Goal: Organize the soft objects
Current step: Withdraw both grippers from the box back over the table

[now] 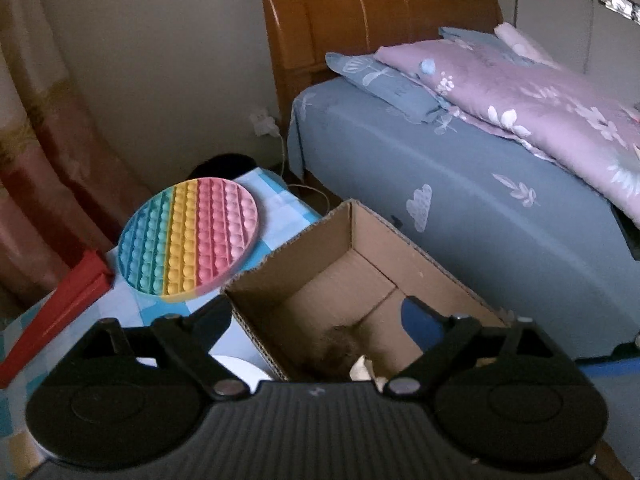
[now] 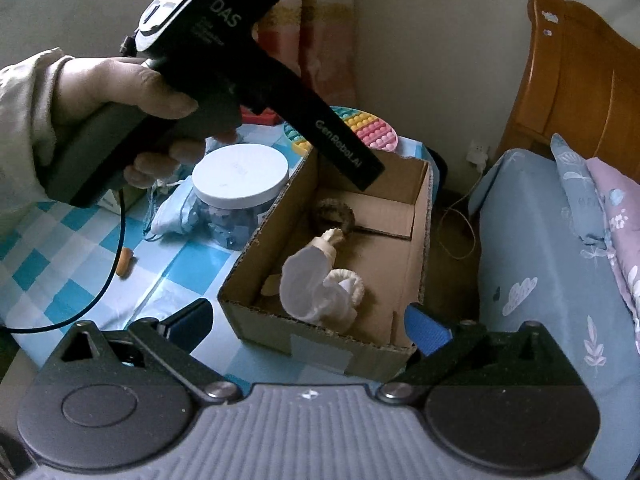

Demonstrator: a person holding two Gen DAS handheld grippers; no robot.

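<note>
Fuzzy ring (image 2: 334, 214) in box (image 2: 320, 344), below left tool (image 2: 362, 176).

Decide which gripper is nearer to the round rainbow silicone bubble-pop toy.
Left. The left gripper reaches over the cardboard box's far end, just short of the rainbow toy; the right gripper hangs back at the box's near end.

One box (image 2: 332, 344), one jar (image 2: 236, 196), two soft toys (image 2: 316, 288).
</note>
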